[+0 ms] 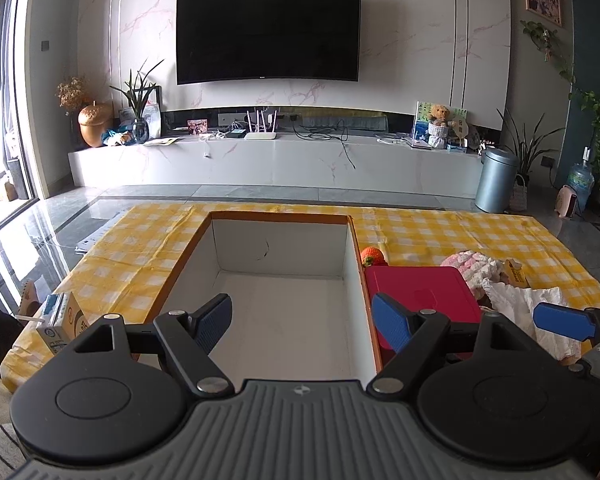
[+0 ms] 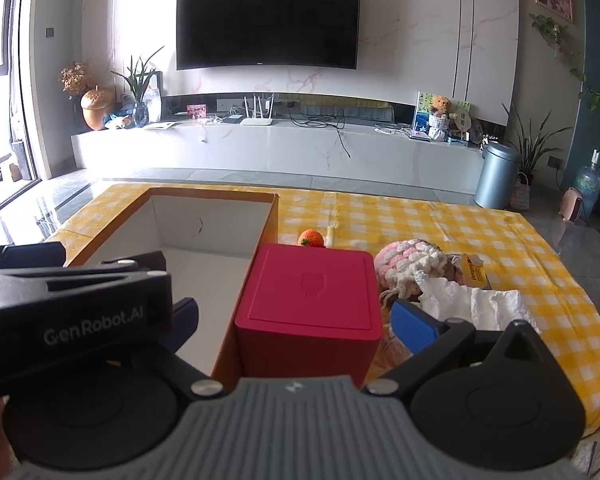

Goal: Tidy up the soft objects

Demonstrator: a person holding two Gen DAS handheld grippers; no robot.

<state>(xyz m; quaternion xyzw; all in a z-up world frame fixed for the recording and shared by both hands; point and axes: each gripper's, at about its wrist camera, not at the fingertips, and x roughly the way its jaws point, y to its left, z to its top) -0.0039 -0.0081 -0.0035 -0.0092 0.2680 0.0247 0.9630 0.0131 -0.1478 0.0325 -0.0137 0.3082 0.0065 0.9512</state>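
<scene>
Both tools hang spread wide, holding nothing: the left tool [image 1: 302, 322] over the empty cardboard box [image 1: 284, 312], the right tool [image 2: 300, 318] above the red box [image 2: 310, 304]. From the right tool, the white cloth [image 2: 476, 304] lies at 2 o'clock on the checked desk [image 2: 500, 236], the pink-and-white crochet toy [image 2: 406, 268] just beyond, the orange knitted fruit [image 2: 311, 237] at 12. I would pinch the cloth's bunched middle, then lift clear of the rim. Only the left view shows the milk carton [image 1: 62, 320] at 9 o'clock
</scene>
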